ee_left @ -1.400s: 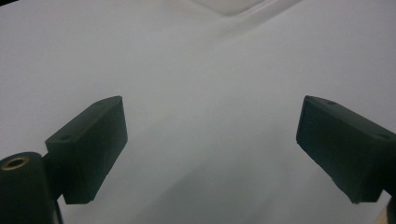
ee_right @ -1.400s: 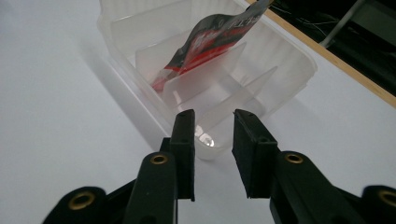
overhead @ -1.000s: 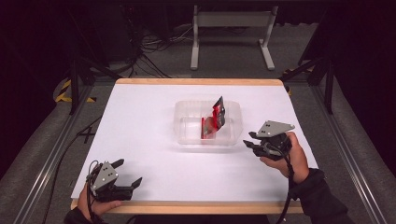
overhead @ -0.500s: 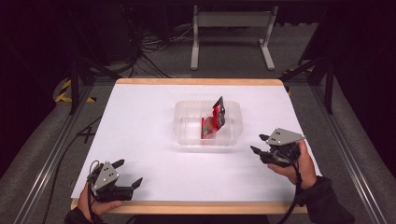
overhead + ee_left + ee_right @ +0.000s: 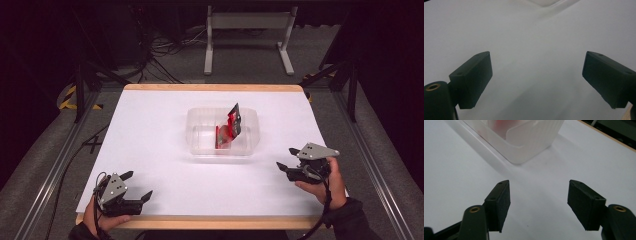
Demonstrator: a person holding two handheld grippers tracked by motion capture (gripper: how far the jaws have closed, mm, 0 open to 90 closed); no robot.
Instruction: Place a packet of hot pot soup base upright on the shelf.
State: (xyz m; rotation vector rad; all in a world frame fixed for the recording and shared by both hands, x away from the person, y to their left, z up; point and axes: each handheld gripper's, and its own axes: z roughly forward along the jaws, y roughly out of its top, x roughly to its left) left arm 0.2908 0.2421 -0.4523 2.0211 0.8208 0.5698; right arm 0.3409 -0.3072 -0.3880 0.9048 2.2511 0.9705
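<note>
A wide table [image 5: 165, 130] with a white top and a pale wooden edge fills the middle of the room, seen from above the person's side. Dark floor surrounds it, with loose cables [image 5: 165, 50] and the legs of a grey metal stand [image 5: 247, 35] beyond the far edge.

Near the centre of the table, a little toward the far right, sits a clear plastic tub [image 5: 200, 137] with rounded corners. Inside it a red and black packet [image 5: 229, 127] stands tilted, its top corner poking above the tub's rim. In the right gripper view a corner of the frosted tub [image 5: 534, 142] shows close ahead, with a red blur behind its wall.

At the near right edge a hand [image 5: 325, 182] in a dark sleeve holds the right gripper [image 5: 286, 158], a grey three-cornered plate on top, pointing left across the table. Its jaws are spread wide with nothing between them — just bare white tabletop. It sits near the tub's near right corner but apart from it.

At the near left corner the other hand [image 5: 95, 217] holds the left gripper [image 5: 136, 185], well apart from the tub. Its two black jaws are also spread wide and empty — in the left gripper view [image 5: 536, 80] they frame plain white surface.
</note>
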